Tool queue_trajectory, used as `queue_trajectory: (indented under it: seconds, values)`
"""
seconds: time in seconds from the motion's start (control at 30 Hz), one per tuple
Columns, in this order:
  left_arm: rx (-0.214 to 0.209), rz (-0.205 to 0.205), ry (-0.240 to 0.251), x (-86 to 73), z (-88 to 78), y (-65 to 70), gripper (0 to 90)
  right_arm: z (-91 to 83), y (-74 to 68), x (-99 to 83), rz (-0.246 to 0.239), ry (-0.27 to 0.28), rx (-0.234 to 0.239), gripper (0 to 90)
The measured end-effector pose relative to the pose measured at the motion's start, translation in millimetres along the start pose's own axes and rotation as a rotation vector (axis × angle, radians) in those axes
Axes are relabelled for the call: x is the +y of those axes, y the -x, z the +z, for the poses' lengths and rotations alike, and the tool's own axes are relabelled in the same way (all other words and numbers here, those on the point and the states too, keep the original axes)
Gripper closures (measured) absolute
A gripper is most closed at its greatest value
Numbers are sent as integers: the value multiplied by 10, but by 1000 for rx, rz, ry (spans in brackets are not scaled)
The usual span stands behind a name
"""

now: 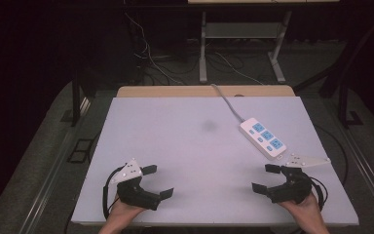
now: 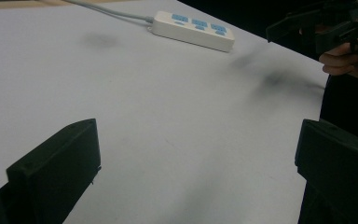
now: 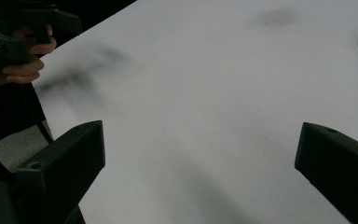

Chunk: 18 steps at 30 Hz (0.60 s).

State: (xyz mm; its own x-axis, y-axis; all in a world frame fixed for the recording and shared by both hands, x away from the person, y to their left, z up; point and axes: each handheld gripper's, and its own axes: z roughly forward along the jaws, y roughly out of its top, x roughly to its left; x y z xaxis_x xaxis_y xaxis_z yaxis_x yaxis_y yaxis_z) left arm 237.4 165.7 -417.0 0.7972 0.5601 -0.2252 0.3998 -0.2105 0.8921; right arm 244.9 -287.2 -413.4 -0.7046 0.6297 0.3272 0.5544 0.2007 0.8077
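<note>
A white power strip [image 1: 263, 137] with blue sockets lies at the right of the white tabletop [image 1: 185, 141], its grey cord running off the far edge. In the left gripper view the power strip [image 2: 193, 30] lies far ahead. My left gripper [image 1: 158, 181] is held near the front left of the table, jaws wide open with nothing between them. My right gripper [image 1: 267, 177] hovers near the front right, just in front of the strip, also open and empty. Each gripper view shows bare tabletop between its own jaws [image 2: 196, 163] [image 3: 200, 158], and the other gripper [image 2: 317, 25] [image 3: 23, 28] farther off.
A faint dark smudge [image 1: 208, 126] marks the tabletop's middle. A wooden edge [image 1: 175, 91] shows along the far side. Behind stand desk legs [image 1: 203, 48] and loose cables [image 1: 151, 58] on the floor. Dark floor surrounds the table.
</note>
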Motion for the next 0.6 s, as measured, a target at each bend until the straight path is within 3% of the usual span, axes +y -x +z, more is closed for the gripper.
queue_trajectory:
  seconds: [0.6]
  values:
    - [0, 0, -11, -13, 19, -15, 0, -8, 14, -15, 10, -6, -2, 13]
